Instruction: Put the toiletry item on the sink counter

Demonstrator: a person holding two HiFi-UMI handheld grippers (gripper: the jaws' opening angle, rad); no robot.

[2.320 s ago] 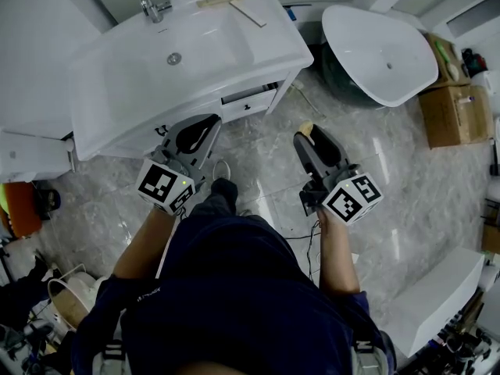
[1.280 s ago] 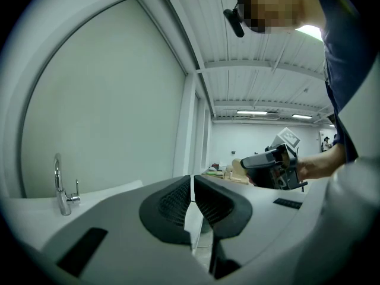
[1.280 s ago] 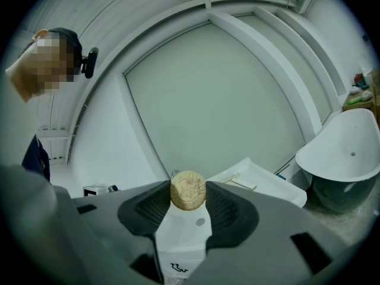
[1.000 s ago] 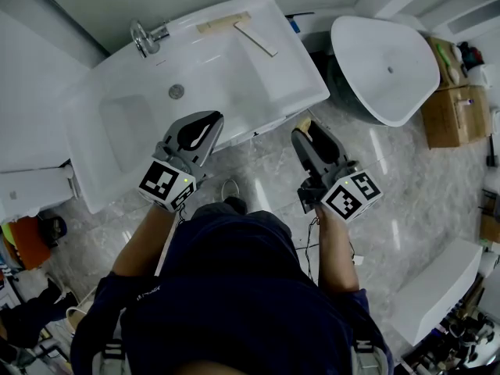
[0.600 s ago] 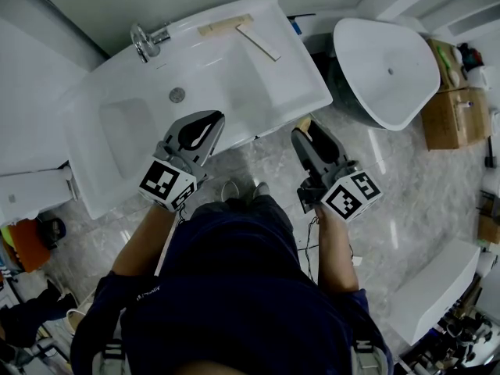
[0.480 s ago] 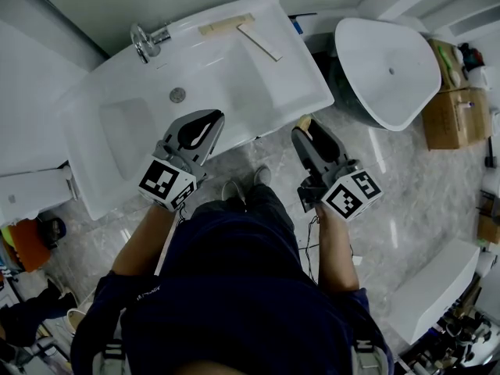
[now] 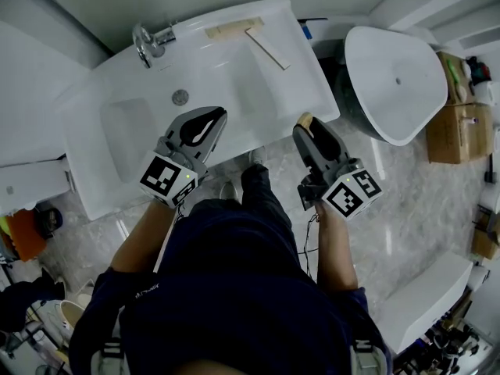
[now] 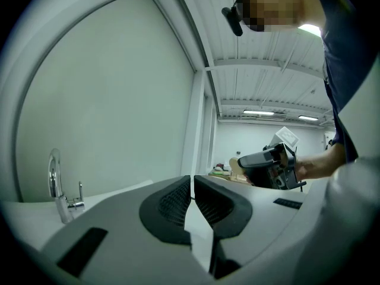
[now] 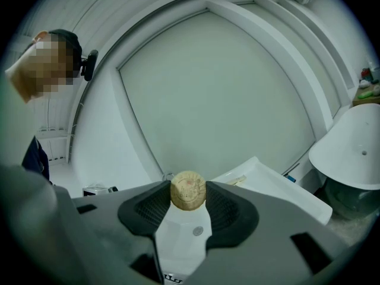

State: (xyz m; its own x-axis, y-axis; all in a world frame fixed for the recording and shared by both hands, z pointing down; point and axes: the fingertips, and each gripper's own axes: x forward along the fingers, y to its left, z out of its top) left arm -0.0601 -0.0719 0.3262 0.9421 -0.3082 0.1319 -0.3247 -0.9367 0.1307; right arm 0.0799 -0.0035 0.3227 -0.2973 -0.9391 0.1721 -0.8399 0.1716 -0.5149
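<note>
Compared with a couple of seconds back, the sink [image 7: 285, 92] has slid down toward the middle of the head view, so the person has walked right up to it. The right gripper [image 7: 306, 126] is clamped on the tan item [image 9: 188, 190], which now sits just off the sink's lower right edge, not over the counter yet. The left gripper [image 7: 212, 117] is closed on nothing, over the sink's front edge. I'd guess only the reach-in and set-down are left.
</note>
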